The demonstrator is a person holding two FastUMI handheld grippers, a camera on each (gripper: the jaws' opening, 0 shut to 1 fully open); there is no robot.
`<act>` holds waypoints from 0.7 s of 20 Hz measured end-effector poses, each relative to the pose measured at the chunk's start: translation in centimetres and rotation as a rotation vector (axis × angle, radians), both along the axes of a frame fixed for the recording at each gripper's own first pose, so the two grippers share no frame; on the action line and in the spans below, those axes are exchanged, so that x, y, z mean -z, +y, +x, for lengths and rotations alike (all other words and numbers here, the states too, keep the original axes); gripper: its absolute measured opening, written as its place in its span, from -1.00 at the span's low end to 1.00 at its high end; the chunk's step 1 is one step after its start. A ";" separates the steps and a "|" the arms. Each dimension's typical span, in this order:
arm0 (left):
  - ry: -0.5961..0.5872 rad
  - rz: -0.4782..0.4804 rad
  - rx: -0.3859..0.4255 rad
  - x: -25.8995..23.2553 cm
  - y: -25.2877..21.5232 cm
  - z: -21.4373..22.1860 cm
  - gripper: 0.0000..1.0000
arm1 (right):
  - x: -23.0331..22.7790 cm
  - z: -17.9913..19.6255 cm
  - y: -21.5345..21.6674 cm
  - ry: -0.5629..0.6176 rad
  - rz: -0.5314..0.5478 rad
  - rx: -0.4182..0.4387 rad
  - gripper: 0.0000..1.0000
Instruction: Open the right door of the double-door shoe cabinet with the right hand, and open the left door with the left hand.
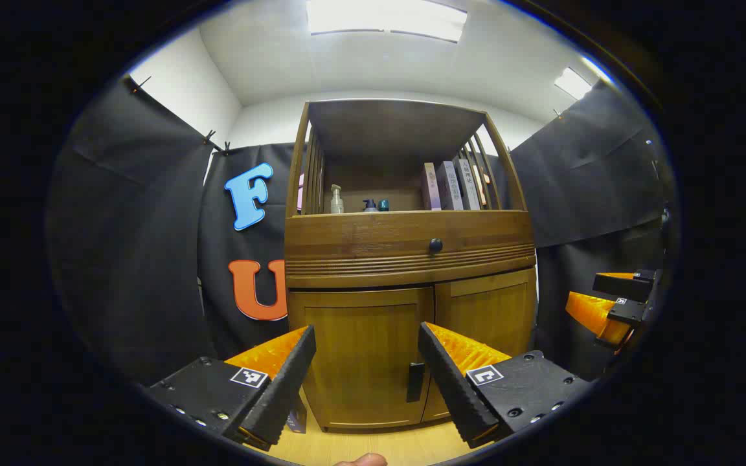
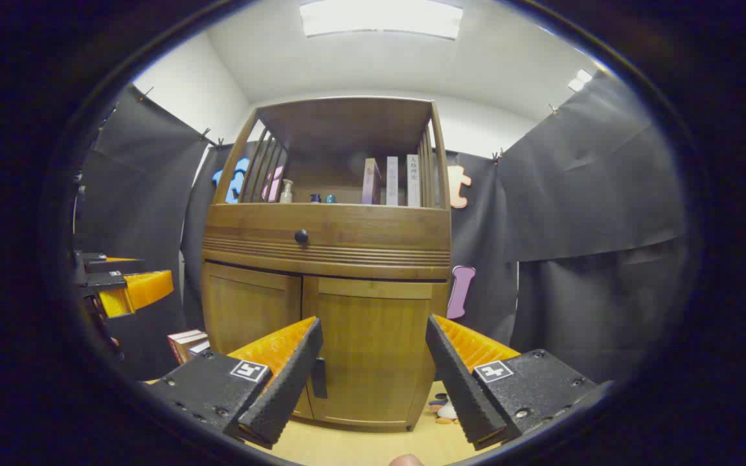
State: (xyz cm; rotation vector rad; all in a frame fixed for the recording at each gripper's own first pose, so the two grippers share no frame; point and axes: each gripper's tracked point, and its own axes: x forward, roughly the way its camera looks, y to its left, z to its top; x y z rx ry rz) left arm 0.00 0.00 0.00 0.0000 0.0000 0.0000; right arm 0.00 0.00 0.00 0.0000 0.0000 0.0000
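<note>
Shoe cabinet [image 1: 405,259], wooden, stands straight ahead of both grippers against the black booth cloth. Both lower doors closed. Left door [image 1: 363,356] sits framed between the left gripper's fingers in the left gripper view, its dark handle [image 1: 415,382] just inside the right-hand finger but apart from it. Right door [image 2: 373,349] sits likewise between the right gripper's fingers in the right gripper view; its dark handle [image 2: 319,378] shows just beside the left-hand finger, no contact visible.

Left gripper [image 1: 366,362]: fingers spread wide, nothing held, short of the cabinet. Right gripper [image 2: 373,362]: fingers spread wide too, nothing between them, short of the cabinet.

Above the doors, a drawer front with a round dark knob [image 1: 435,245]. Above that, an open shelf with slatted sides: a pump bottle [image 1: 337,199] and two small bottles toward the left, upright books [image 1: 454,186] toward the right.

Beyond the right gripper's left finger, a stack of boxes [image 2: 186,343] on the floor beside the cabinet. Small items lie on the wooden floor [image 2: 360,446] by the cabinet's right foot, too small to tell.
</note>
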 end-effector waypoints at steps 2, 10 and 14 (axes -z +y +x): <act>0.013 -0.008 -0.009 0.3 -0.3 0.0 1.00 | -0.3 0.2 0.1 -0.013 0.007 -0.014 1.00; 0.004 0.017 -0.071 0.1 0.6 0.1 1.00 | 0.4 2.1 0.7 -0.004 0.028 -0.058 1.00; -0.001 0.023 -0.095 0.2 1.4 0.4 0.91 | 1.2 3.2 1.7 0.004 0.030 -0.075 1.00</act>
